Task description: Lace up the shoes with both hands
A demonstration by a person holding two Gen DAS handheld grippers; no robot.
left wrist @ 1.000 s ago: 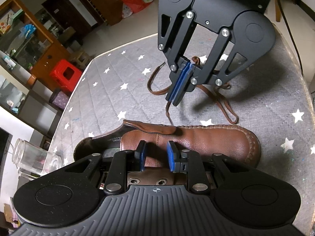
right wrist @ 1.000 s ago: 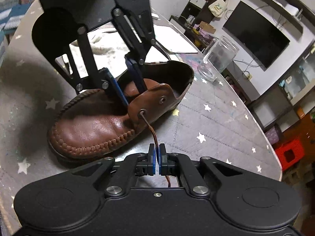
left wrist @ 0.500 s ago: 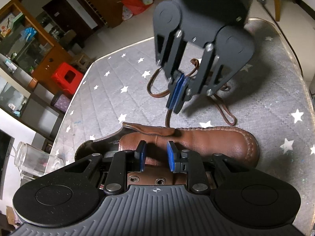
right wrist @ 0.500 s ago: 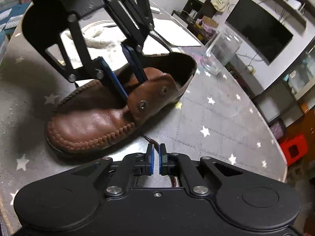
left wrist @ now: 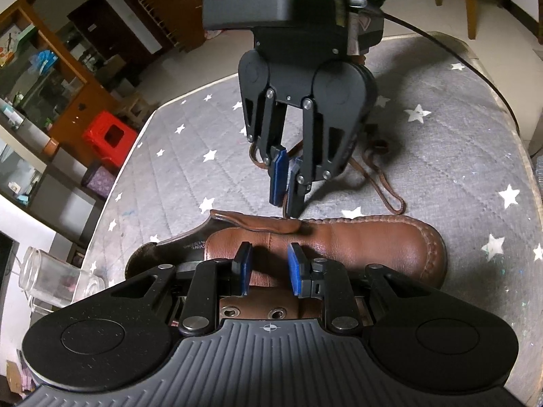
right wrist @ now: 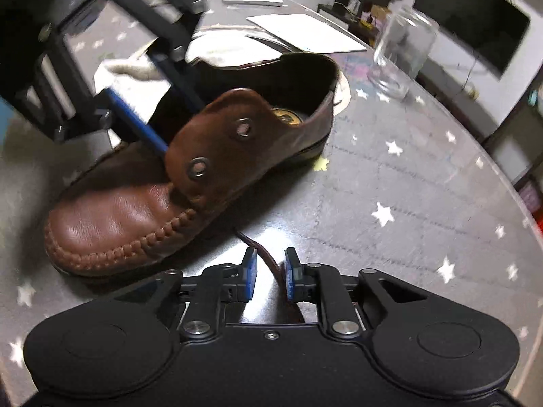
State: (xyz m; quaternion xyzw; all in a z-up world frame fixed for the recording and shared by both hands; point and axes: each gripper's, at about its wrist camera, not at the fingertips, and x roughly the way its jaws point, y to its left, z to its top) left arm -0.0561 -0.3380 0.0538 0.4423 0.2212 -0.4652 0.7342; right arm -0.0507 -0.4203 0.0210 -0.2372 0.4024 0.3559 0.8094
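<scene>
**Ana:** Starting with the biggest thing, what does everything sit on?

**Ben:** A table (left wrist: 441, 142) under a grey quilted cover with white stars. The brown leather shoe (right wrist: 129, 217) lies on it, toe toward the right wrist camera's lower left, opening facing away.

**Ana:** And the grippers?

**Ben:** The left gripper (left wrist: 269, 269) sits over the shoe's throat with its blue pads well apart, straddling the tongue and clamping nothing. The right gripper (right wrist: 270, 273) hangs just beside the shoe's outer flank, its pads also apart. The lace (right wrist: 268, 254) runs between them, but neither pad touches it as far as I can tell.

**Ana:** So the lace is loose?

**Ben:** It looks so. In the left wrist view the rest of it trails across the cover in loops behind the right gripper (left wrist: 376, 179). Both eyelets (right wrist: 199, 168) on the near flap look empty; another pair shows just under the left gripper's body (left wrist: 253, 313).

**Ana:** Which step is this, then?

**Ben:** Very early, I'd judge: nothing appears threaded, and the right gripper is positioned to take up the lace.

**Ana:** What does the next move need?

**Ben:** Closing on the lace near its tip, so a short stiff end sticks out, then aiming it at the lower eyelet. The left gripper should pinch the flap to steady it. A grip too far back would leave a floppy end that misses the small metal ring.
</scene>
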